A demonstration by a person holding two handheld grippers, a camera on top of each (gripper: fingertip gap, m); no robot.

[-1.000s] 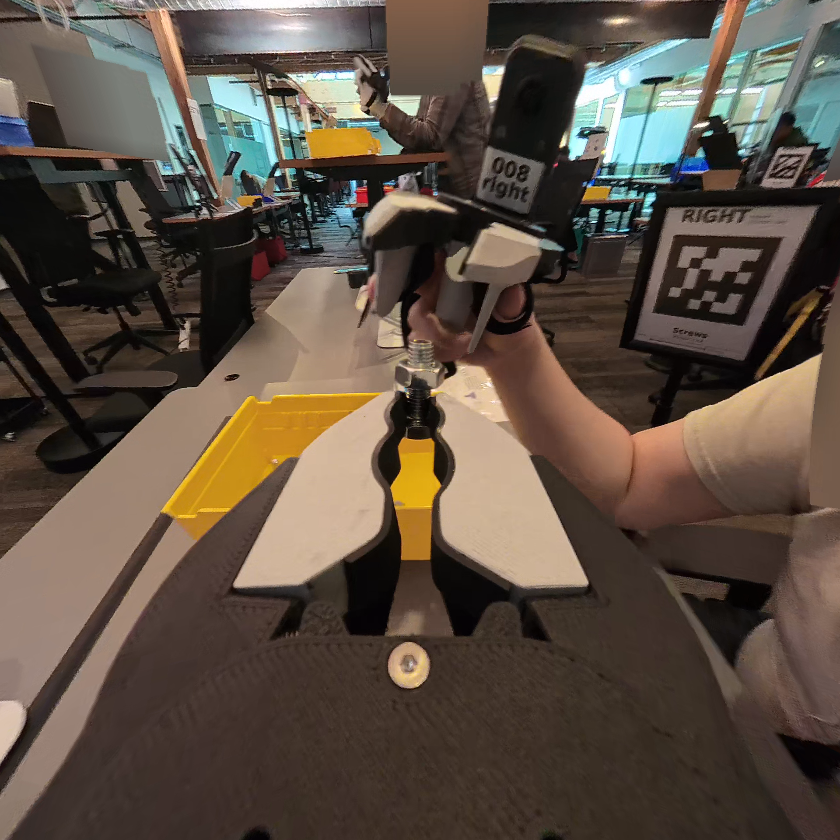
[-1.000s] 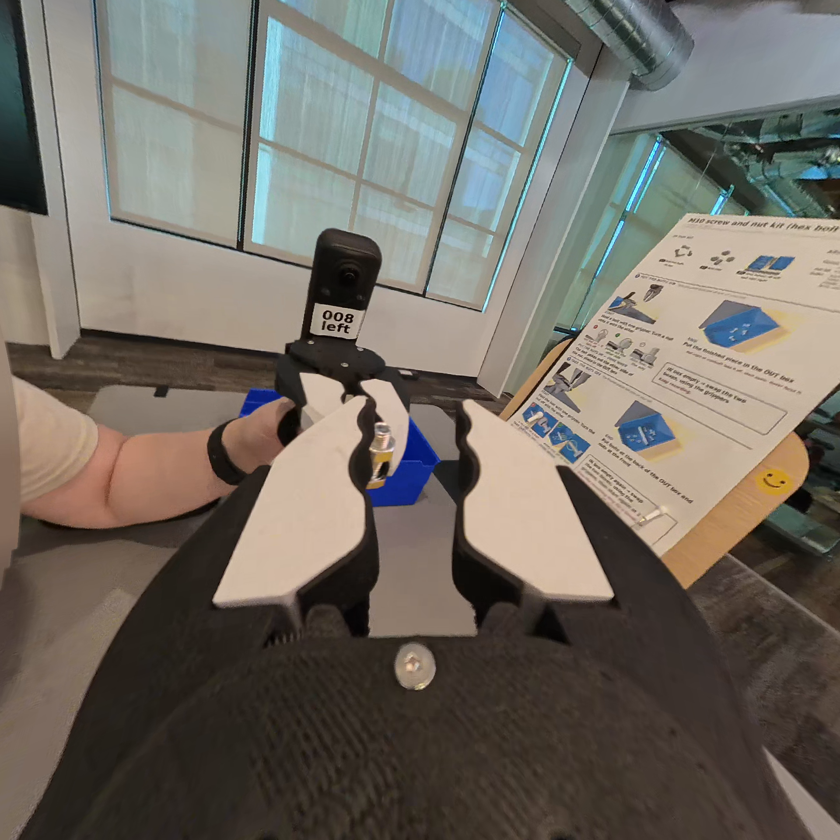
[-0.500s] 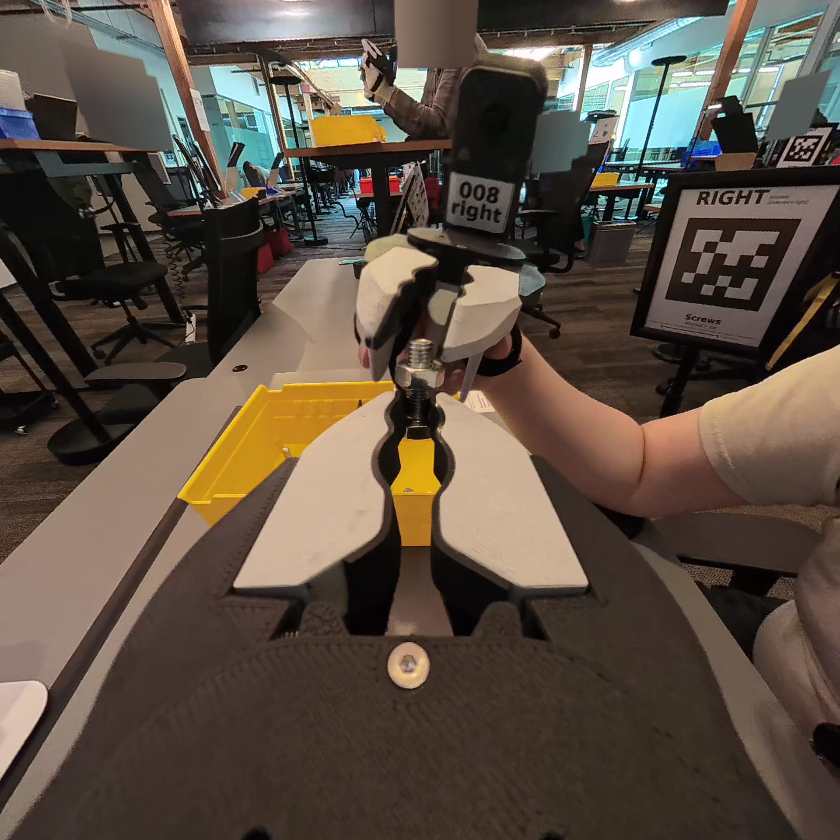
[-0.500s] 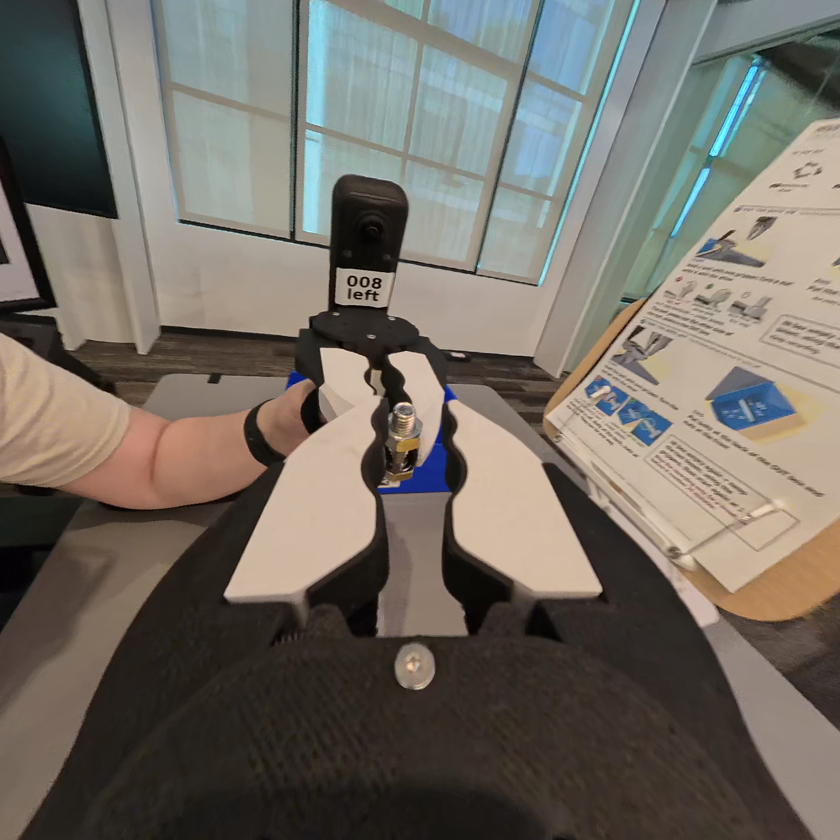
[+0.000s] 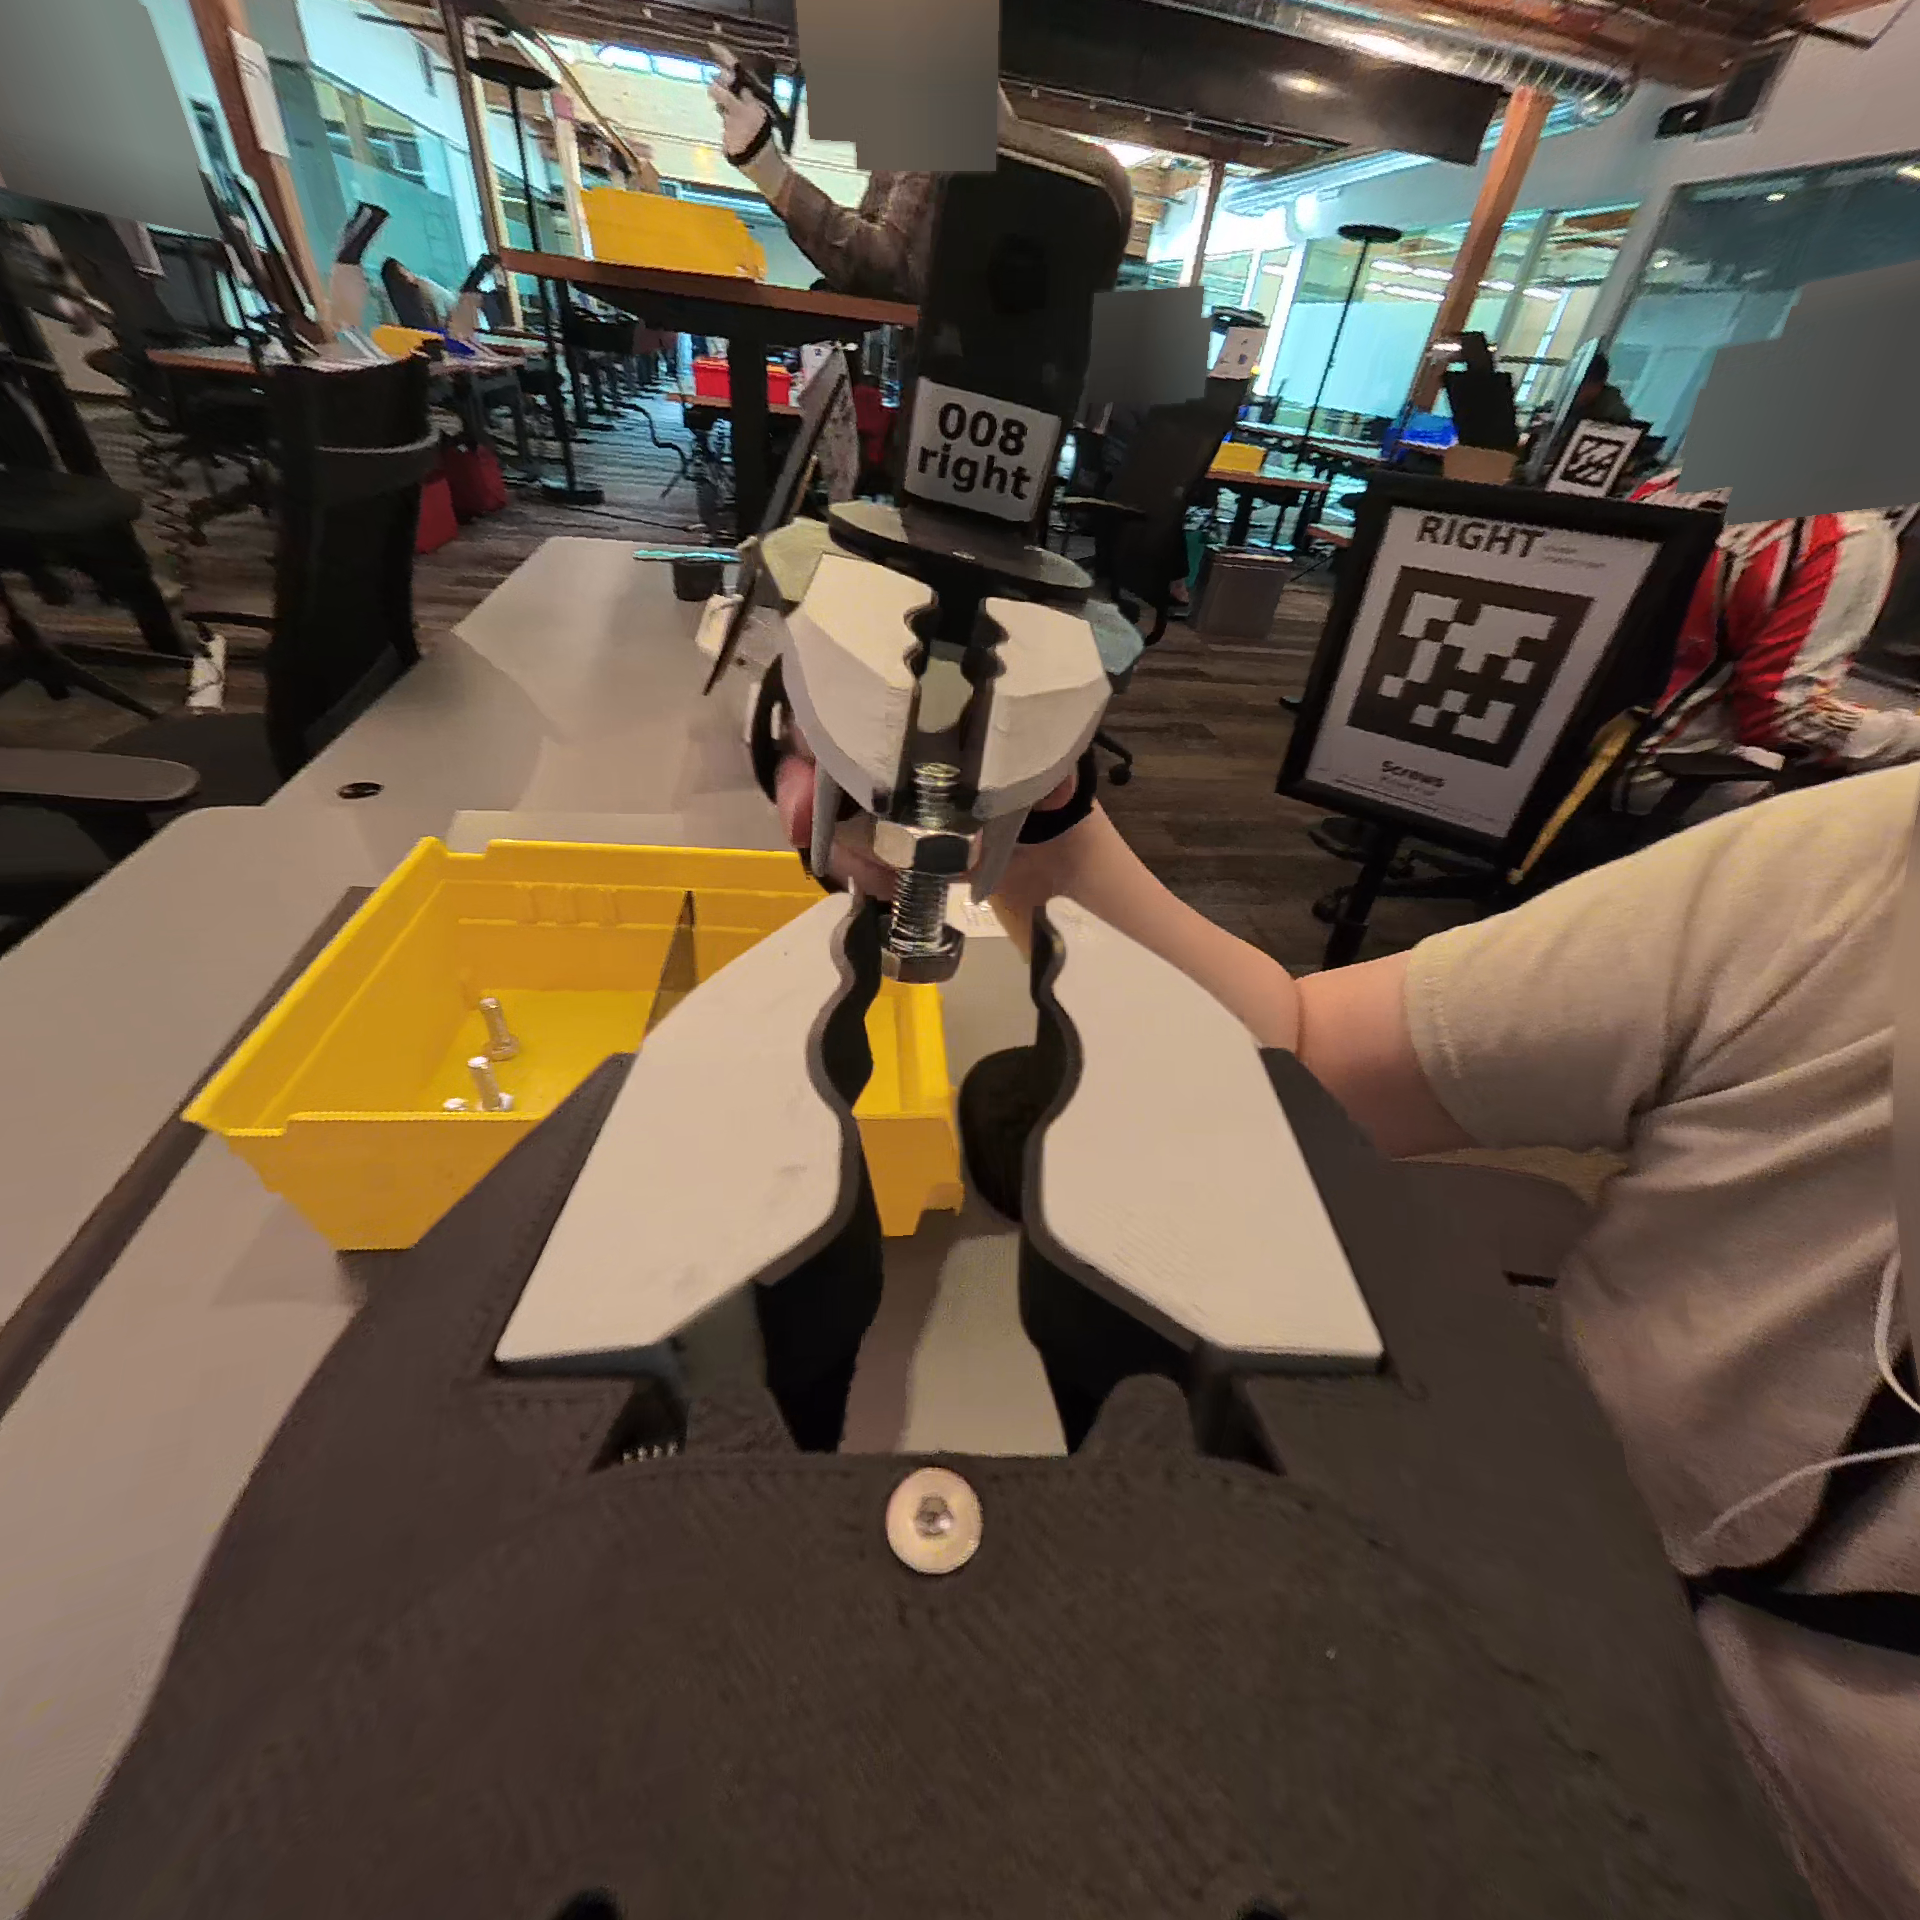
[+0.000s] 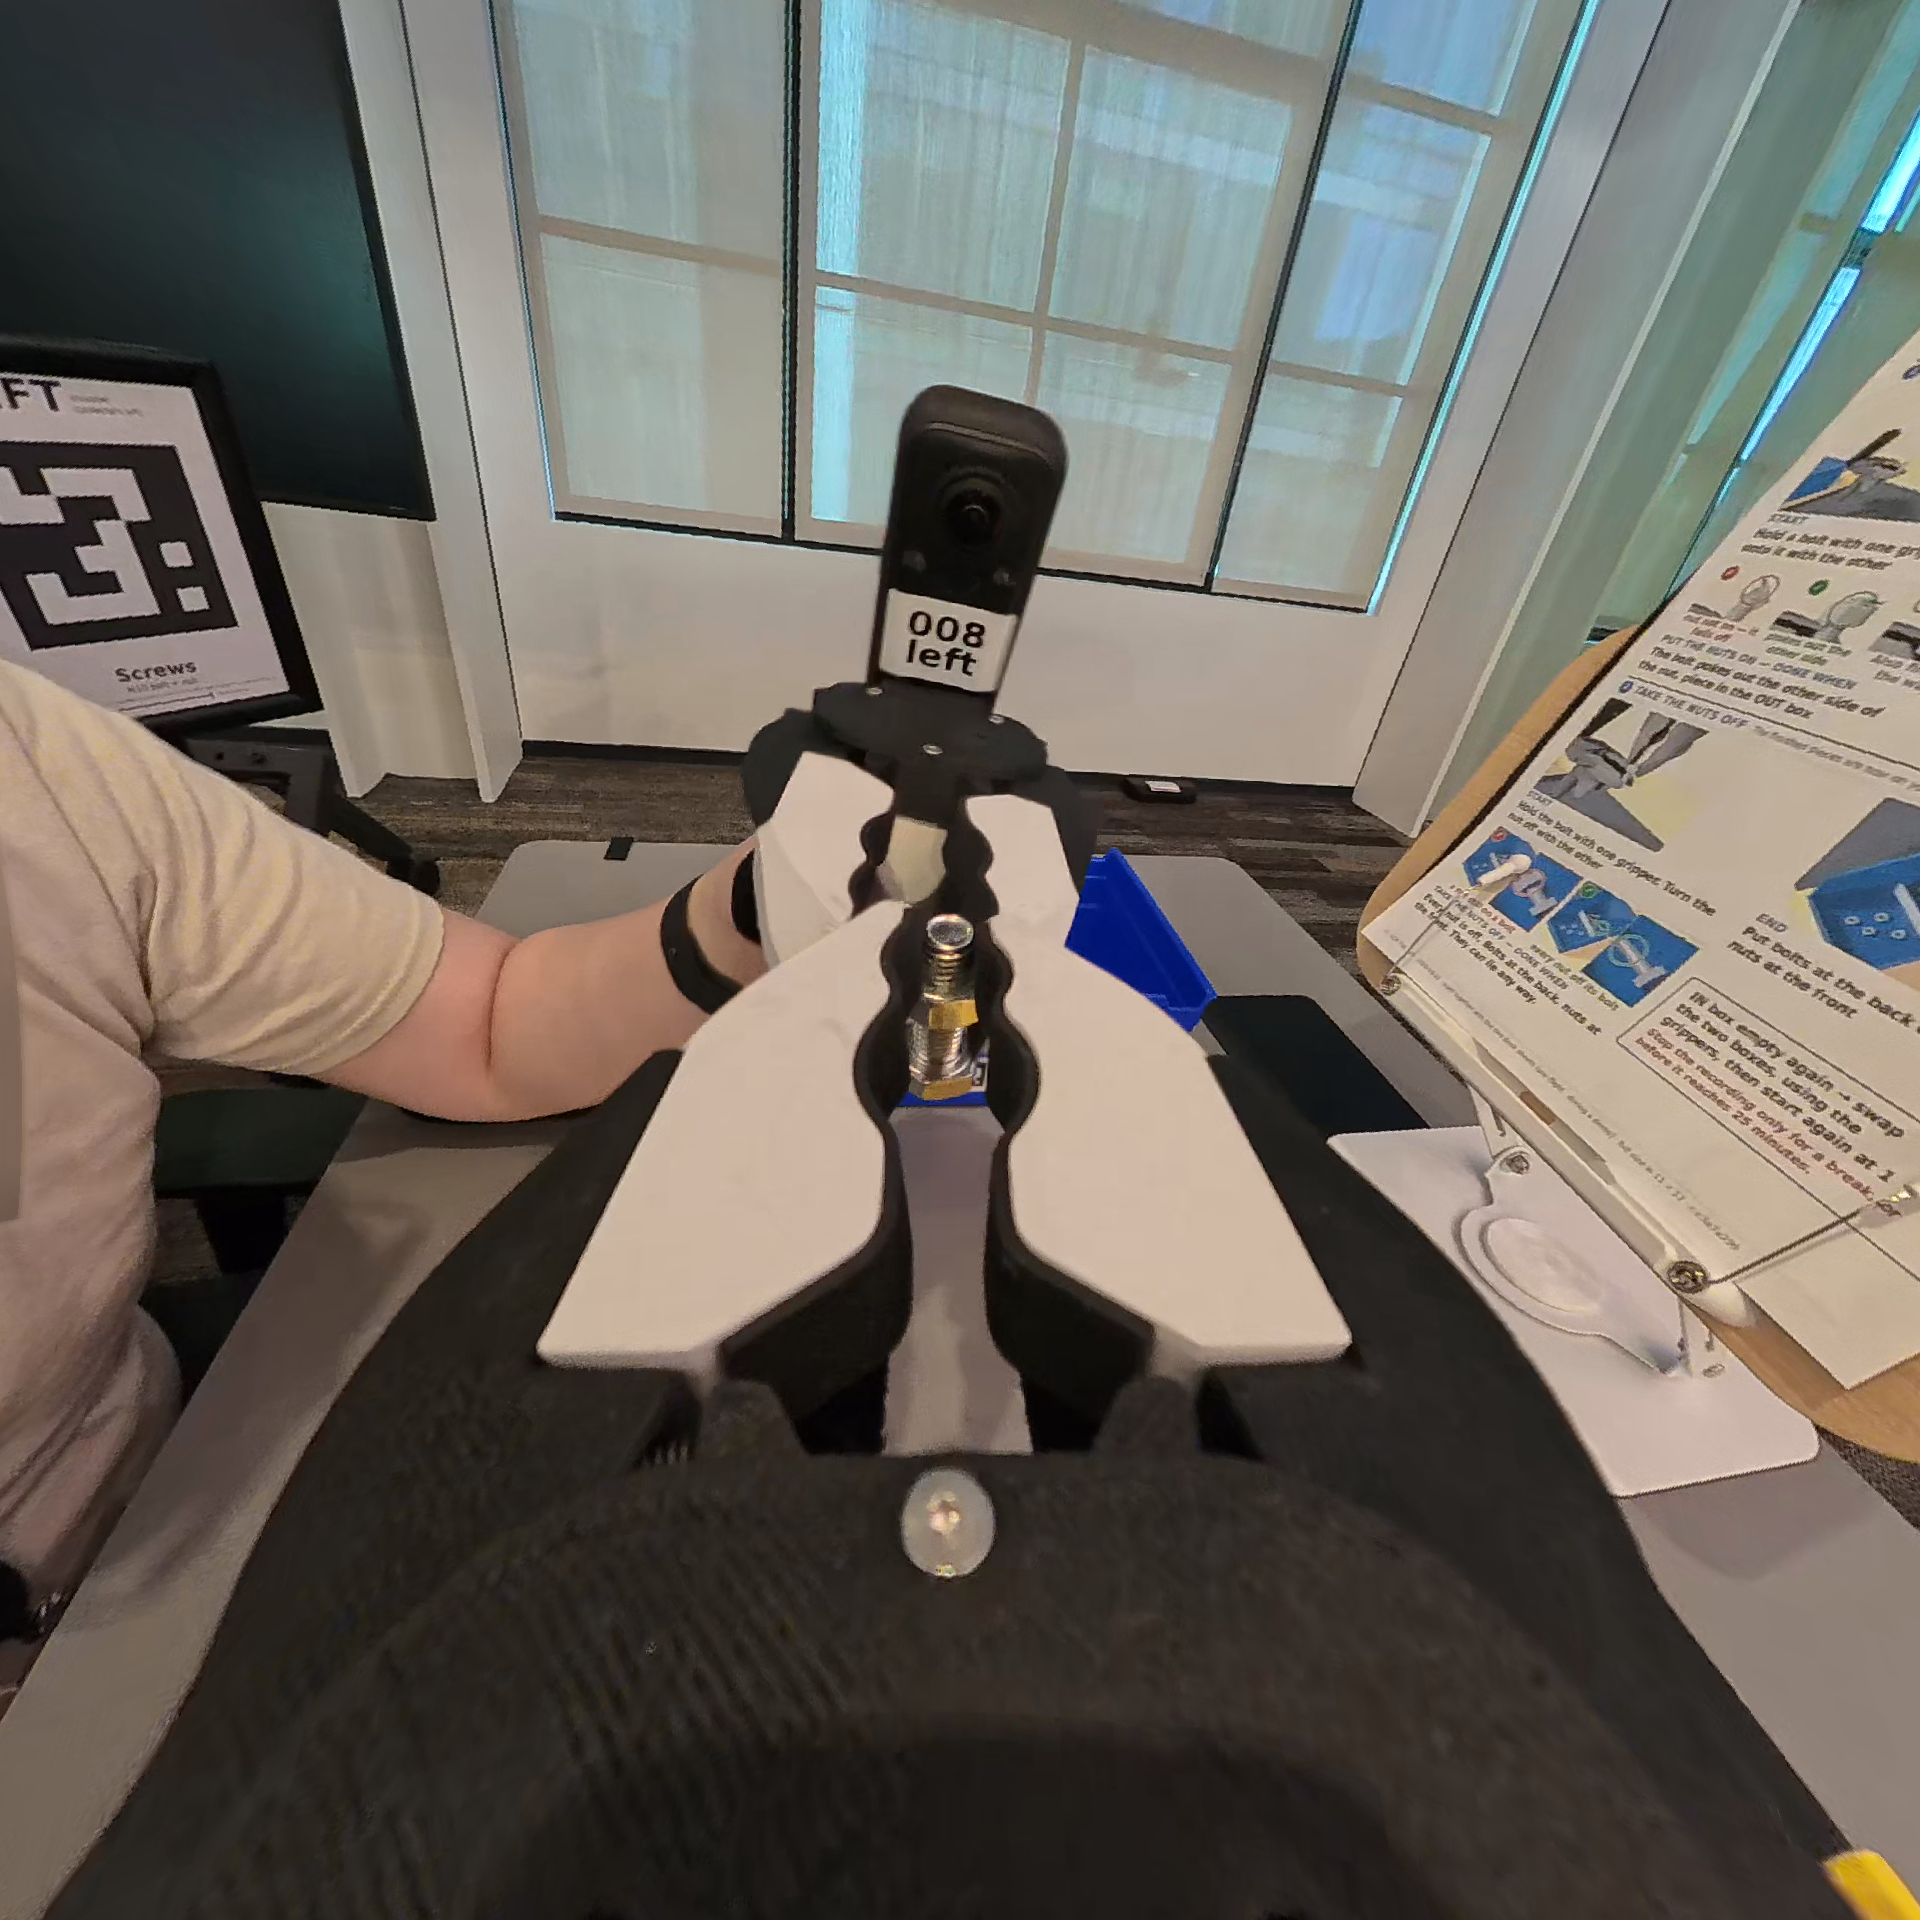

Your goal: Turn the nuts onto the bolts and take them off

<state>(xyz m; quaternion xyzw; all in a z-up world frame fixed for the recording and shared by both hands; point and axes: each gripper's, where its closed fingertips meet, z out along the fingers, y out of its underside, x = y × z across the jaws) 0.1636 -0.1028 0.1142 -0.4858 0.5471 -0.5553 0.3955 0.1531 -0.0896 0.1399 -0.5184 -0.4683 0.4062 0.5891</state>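
Pinching nut [image 5: 925, 854]: right gripper [image 5: 940, 800] | left gripper [image 5: 940, 935] spread beside bolt [image 5: 920, 920]

Open-plan office workspace, rows of desks [image 5: 665, 301], office chairs [image 5: 62, 540], large windows [image 6: 1039, 270], exposed ceiling ducts [image 5: 1496, 62]

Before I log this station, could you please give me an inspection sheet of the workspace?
Surface: grey table.
Job's things: nut threaded on bolt, held in the air; yellow bin with two loose bolts; blue bin.
Clutter: instruction sheet on a stand.
Grippers: right gripper shut on nut; left gripper fingers open around the bolt head.
Cables: thin white cable by the person's shirt.
Surroundings: marker sign, windows, office desks.
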